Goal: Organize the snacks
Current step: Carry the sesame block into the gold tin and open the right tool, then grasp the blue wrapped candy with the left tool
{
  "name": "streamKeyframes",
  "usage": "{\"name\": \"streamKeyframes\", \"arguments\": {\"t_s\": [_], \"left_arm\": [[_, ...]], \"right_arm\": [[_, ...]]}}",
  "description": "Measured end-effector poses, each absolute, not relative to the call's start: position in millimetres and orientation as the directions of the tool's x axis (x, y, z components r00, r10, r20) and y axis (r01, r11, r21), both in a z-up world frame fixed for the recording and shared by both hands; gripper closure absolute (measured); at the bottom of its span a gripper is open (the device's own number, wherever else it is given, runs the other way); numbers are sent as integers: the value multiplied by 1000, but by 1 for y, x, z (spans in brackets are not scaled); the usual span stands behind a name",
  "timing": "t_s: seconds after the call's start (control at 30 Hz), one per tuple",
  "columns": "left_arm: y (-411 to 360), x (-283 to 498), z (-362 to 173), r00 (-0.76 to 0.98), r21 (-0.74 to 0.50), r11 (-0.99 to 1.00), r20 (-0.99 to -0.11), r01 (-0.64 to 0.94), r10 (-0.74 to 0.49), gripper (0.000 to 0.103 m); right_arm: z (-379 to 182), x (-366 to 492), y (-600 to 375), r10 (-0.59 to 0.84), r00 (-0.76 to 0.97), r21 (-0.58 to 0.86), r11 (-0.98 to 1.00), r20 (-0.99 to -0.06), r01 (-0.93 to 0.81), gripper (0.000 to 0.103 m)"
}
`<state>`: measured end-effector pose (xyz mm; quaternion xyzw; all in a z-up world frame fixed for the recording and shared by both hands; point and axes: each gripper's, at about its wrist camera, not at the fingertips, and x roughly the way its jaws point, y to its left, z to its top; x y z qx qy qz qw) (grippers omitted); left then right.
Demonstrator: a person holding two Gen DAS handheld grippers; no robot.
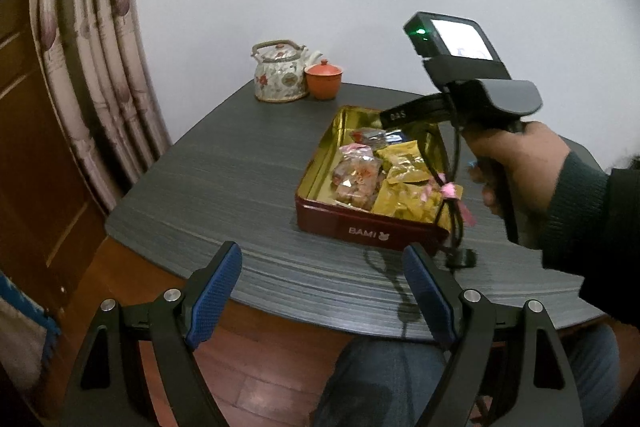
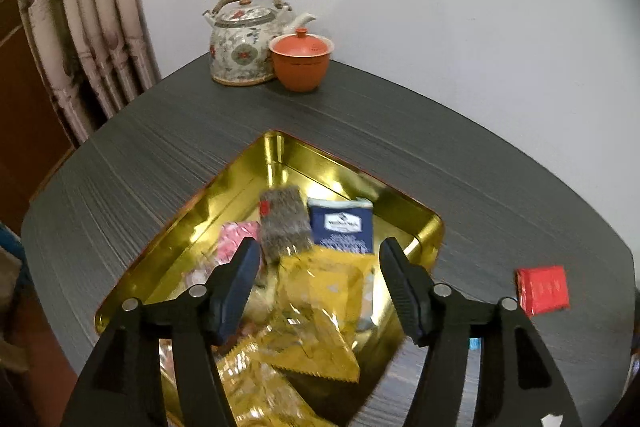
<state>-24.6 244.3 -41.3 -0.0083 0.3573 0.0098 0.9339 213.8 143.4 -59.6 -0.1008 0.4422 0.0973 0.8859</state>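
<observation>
- Snacks (image 2: pixel 316 311) are lying in the tin (image 2: pixel 400 215) beneath the right gripper (image 2: pixel 320 287), angling down, fingers spread, gripping nothing
- Left gripper (image 1: pixel 322 283) is hovering spread over the table (image 1: pixel 224 171) edge

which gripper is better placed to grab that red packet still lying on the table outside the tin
Right. The right gripper hangs open over the tin, with the red packet close beside it. The left gripper hovers empty off the table's near edge, farther away.
</observation>
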Motion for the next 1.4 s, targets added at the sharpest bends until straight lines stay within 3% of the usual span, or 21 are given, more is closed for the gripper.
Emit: {"name": "streamKeyframes", "arguments": {"t_s": [0.13, 0.33, 0.47, 0.67, 0.9, 0.97, 1.0, 1.07, 1.33, 1.4], "left_arm": [[236, -27, -41, 755, 10, 1000, -656, 3, 4, 20], [205, -25, -43, 752, 71, 994, -659, 87, -19, 20], [168, -6, -42, 731, 67, 981, -677, 181, -88, 20], [90, 55, -51, 671, 47, 958, -723, 282, -162, 20], [5, 153, -84, 602, 26, 951, -779, 308, -174, 20], [-11, 174, -93, 604, 43, 950, -781, 309, -161, 20], [-17, 189, -100, 585, 42, 950, -796, 309, -155, 21], [-23, 207, -109, 566, 33, 951, -810, 306, -155, 29], [-36, 241, -141, 512, 61, 952, -852, 300, -107, 31], [-36, 243, -146, 498, 23, 957, -858, 289, -130, 44]], "right_arm": [[-57, 196, 113, 65, 606, -83, 973, -793, -214, 34], [-67, 146, 28, 22, 613, -50, 994, -790, -100, 31], [-82, 96, -48, -50, 610, -47, 999, -791, 21, 24], [-100, 26, -164, -131, 573, 16, 970, -809, 244, 23], [-78, -29, -246, -155, 595, 137, 899, -789, 416, 20], [-58, -30, -253, -146, 640, 170, 899, -754, 405, 18], [-47, -30, -252, -162, 659, 153, 906, -735, 394, 13], [-32, -28, -247, -189, 685, 120, 919, -704, 377, 6], [-22, -21, -243, -94, 711, 171, 941, -697, 292, 5], [-21, -22, -245, -81, 716, 186, 940, -693, 287, 5]]}}
